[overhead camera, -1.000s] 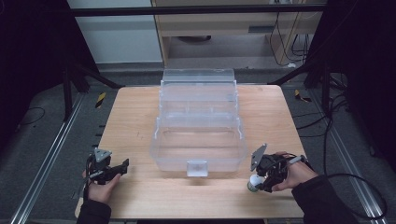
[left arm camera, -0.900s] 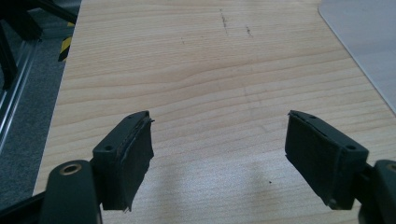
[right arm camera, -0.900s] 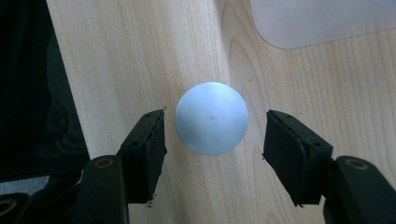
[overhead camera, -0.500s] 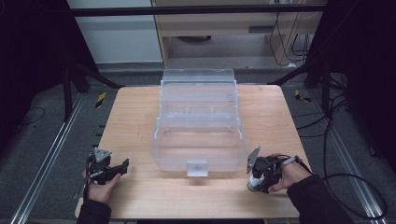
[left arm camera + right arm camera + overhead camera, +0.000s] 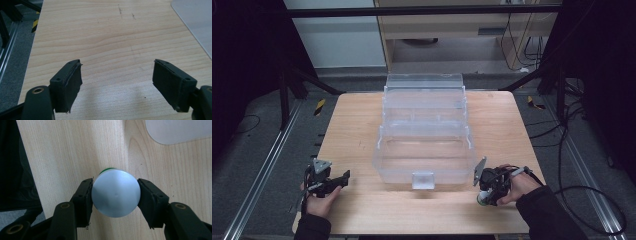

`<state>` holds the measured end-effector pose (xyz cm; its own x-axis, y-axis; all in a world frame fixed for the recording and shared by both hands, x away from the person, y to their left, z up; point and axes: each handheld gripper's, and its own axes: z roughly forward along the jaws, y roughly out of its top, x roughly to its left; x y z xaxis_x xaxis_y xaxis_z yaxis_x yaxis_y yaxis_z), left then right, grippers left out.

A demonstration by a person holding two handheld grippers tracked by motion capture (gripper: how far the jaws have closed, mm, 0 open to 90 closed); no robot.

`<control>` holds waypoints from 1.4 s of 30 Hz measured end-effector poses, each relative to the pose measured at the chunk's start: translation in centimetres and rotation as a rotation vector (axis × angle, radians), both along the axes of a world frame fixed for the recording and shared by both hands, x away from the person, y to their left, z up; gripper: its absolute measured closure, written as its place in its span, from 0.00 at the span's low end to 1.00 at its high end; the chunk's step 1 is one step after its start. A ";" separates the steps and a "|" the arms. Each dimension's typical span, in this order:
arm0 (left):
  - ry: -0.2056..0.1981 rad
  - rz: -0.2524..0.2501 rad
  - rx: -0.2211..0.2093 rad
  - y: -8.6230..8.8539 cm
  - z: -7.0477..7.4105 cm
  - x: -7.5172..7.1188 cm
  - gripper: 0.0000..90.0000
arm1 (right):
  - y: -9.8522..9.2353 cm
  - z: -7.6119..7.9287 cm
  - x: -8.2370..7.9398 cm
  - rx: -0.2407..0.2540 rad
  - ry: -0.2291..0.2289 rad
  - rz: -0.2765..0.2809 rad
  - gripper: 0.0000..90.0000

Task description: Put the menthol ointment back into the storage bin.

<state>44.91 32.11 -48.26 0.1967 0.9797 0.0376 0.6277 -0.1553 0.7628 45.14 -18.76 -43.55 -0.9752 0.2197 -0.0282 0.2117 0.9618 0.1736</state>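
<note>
A small round container with a white cap (image 5: pixel 115 195) and a green body stands on the wooden table (image 5: pixel 362 130) near its front right corner. My right gripper (image 5: pixel 115 193) points down over it. Its jaws have just been closing, and both pads now press on the cap's sides. From above, that gripper (image 5: pixel 485 193) sits in the person's right hand, just right of a clear plastic box (image 5: pixel 424 145). My left gripper (image 5: pixel 117 82) rests low at the front left, open, with bare wood between its fingers. It is also seen from above (image 5: pixel 343 177).
The clear multi-tier box has a front latch (image 5: pixel 422 179) and fills the table's middle. Its corner shows in the right gripper view (image 5: pixel 175 130) and the left gripper view (image 5: pixel 197 20). Dark frame legs and cables flank the table, and the table edge runs close beside the container.
The right gripper's jaws have come together onto the white-capped container, and that hand shifted slightly left. The left hand has kept still.
</note>
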 end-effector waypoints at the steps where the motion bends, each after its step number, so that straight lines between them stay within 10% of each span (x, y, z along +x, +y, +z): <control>1: 0.000 0.001 -0.001 0.0 0.0 0.0 0.25 | 0.0 0.0 0.0 -0.003 0.004 -0.002 0.55; 17: 0.009 -0.001 0.004 -0.1 -0.1 0.1 0.25 | -0.1 0.3 0.4 -0.016 0.016 -0.036 0.56; 42: 0.013 -0.008 0.004 -0.1 -0.2 0.1 0.25 | -1.1 5.5 0.4 0.121 -0.057 -0.141 0.56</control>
<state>45.06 31.99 -48.45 0.2053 0.9779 0.0392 0.6365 -0.1639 0.7536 45.49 -19.82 -38.02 -0.9320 0.3592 -0.0479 0.3293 0.8948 0.3014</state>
